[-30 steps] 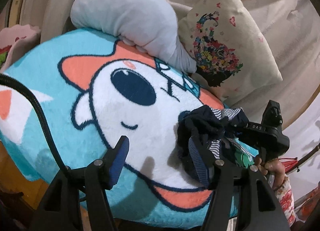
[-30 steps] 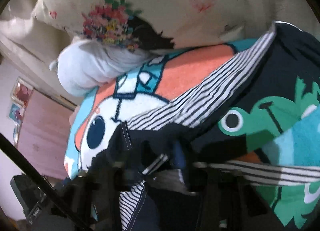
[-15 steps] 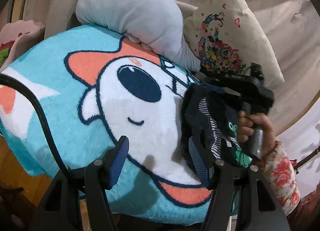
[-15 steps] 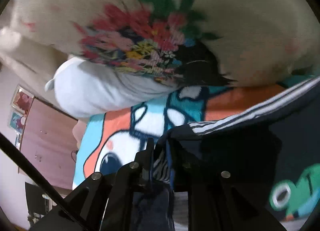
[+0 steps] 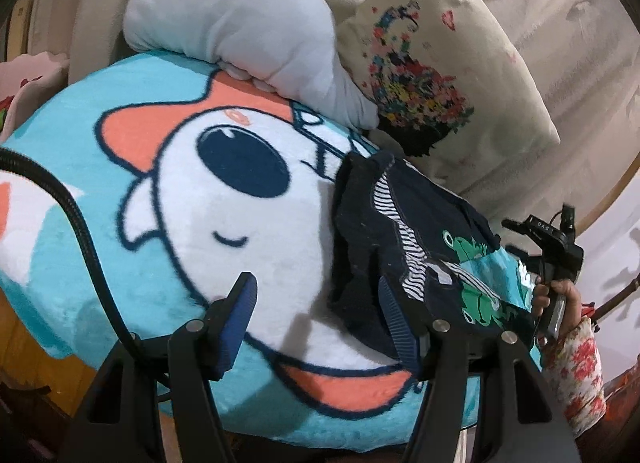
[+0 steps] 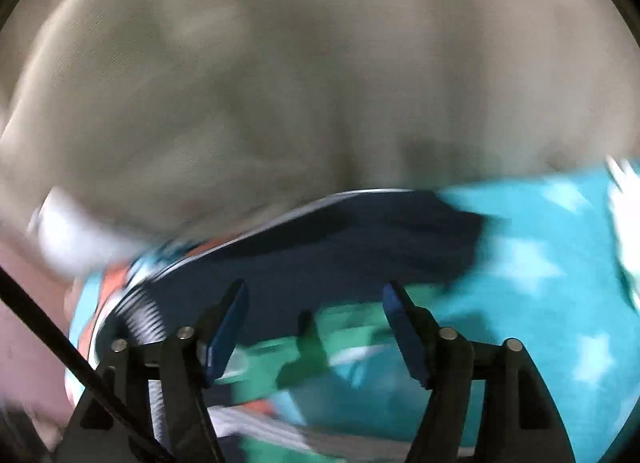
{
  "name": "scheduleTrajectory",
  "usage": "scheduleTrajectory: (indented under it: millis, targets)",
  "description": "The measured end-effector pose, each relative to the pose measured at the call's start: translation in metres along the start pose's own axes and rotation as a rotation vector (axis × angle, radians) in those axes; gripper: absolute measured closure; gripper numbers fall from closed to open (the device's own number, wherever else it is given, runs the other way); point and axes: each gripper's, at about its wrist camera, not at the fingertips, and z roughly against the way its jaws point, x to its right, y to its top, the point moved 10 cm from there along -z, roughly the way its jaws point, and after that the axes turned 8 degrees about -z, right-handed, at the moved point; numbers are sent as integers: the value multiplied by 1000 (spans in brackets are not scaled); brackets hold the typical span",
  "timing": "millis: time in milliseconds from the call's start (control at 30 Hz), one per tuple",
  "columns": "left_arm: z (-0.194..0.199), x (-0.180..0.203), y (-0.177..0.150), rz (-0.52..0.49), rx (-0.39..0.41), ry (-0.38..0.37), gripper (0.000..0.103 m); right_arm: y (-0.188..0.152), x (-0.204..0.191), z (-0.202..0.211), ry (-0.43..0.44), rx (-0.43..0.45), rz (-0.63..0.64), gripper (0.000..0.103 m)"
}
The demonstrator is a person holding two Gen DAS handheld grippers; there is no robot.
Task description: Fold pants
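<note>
- Your left gripper [image 5: 316, 319] has its jaws spread and empty, low over the near edge of the cartoon blanket [image 5: 168, 231], just left of the pants [image 5: 404, 247].
- Your right gripper [image 6: 316, 327] is likewise spread with nothing between the fingers; its view is blurred, the navy cloth just beyond.
- The pants lie bunched on the blanket's right part, near the floral pillow [image 5: 436, 75] and grey plush [image 5: 240, 19].
- They look light, soft and limp, so pinch a hem or the striped band rather than loose middle cloth.
- Your right hand [image 5: 556, 299] holds its handle at the far right, tilted inward.
</note>
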Motion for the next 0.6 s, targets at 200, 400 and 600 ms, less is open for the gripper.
scheduleTrajectory:
  millis: [200, 400, 600]
  targets:
    - [1, 21, 1, -14, -9, 31, 40, 31, 70, -34, -19, -62, -233, 29]
    - [11, 42, 1, -48, 2, 58, 40, 34, 52, -57, 102, -110, -280, 90]
    - [8, 59, -2, -67, -9, 39, 38, 27, 73, -6, 163, -43, -301, 91]
